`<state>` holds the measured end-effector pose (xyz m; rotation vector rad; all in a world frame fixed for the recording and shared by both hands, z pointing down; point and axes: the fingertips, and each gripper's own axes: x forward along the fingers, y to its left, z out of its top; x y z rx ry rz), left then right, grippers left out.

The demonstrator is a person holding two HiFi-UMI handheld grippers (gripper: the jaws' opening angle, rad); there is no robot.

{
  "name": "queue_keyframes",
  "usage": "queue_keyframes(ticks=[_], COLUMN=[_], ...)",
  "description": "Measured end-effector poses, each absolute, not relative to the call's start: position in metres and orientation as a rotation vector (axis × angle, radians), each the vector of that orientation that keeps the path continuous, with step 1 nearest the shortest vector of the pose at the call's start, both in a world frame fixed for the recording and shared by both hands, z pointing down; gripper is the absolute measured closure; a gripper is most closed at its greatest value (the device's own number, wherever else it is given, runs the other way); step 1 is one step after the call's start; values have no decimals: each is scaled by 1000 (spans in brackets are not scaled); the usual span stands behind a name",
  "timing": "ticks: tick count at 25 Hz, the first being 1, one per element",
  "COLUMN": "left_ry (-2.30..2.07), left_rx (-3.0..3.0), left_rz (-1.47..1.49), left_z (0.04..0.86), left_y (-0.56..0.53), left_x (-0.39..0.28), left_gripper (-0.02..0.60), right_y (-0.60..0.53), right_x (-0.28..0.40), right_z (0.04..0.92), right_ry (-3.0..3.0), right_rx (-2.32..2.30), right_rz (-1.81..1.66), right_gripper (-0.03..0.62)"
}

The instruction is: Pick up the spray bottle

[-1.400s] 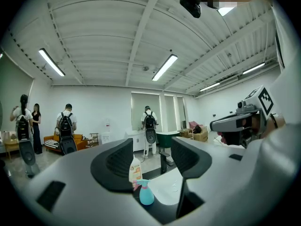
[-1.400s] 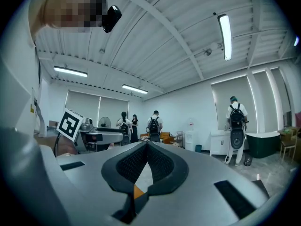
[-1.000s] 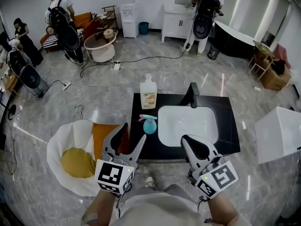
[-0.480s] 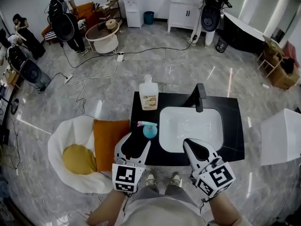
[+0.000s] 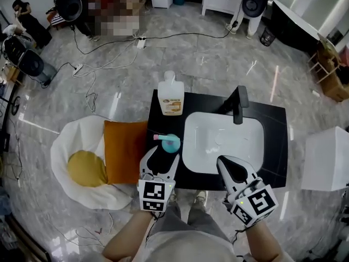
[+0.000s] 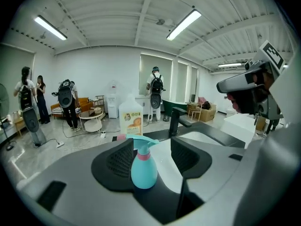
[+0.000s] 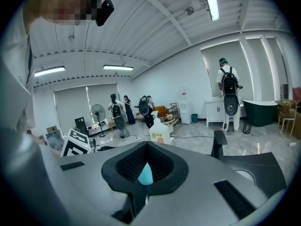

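Observation:
A teal spray bottle (image 5: 170,143) with a pink collar and teal trigger head stands upright on the black counter (image 5: 275,146), left of the white sink basin (image 5: 223,141). My left gripper (image 5: 160,156) is open just in front of it. In the left gripper view the spray bottle (image 6: 143,166) stands between the two black pads (image 6: 119,161), and I cannot tell whether they touch it. My right gripper (image 5: 232,167) is shut and empty over the counter's front edge, near the basin. In the right gripper view a sliver of the spray bottle (image 7: 145,174) shows through the hollow of my right gripper (image 7: 146,145).
A white soap bottle (image 5: 170,95) with an orange label stands at the counter's back left. A black faucet (image 5: 238,104) rises behind the basin. Left of the counter sits an orange cushion (image 5: 125,150) on a white seat (image 5: 71,141). A white box (image 5: 326,160) is at right.
My left gripper has moved forward to the spray bottle and its jaws now flank it. The view has shifted nearer the counter. The right gripper has hardly moved.

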<state>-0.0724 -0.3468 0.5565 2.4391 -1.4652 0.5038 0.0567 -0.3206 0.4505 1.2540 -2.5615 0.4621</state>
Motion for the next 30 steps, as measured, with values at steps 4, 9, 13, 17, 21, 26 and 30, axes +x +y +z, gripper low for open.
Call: queue_keyframes(ticks=[4,9,13,17,21,26,30], left_ry=[-1463,-1478,-1549,-1564,-1566,-1582,-1583], left_rx=[2369,2259,2192,2183,2193,2224,2248], left_rz=[546,563,534,529,530,518,480], left_z=[587,614,626,633,636,632,621], left_y=[-357,-368,-379,-388,-396,-399,-398], left_x=[-67,-63,-71,-73,-68,-68,-69], left_gripper=[331,333,331,333,333,377,423], right_y=[-329,-336,-337,-332,-329,-325,-324], right_x=[62,65,62,57,56,55,52], right_z=[469,486,497,508,516,516,506], right_ry=[-2543,-2525,-2517,-2507,-2492,-2495,-2490], right_rx=[1234,1213,1192,1169,1158,1168,1159], right_rz=[490,535,564,589,606,685,580], right_gripper=[566,566,566,566,566,566,566])
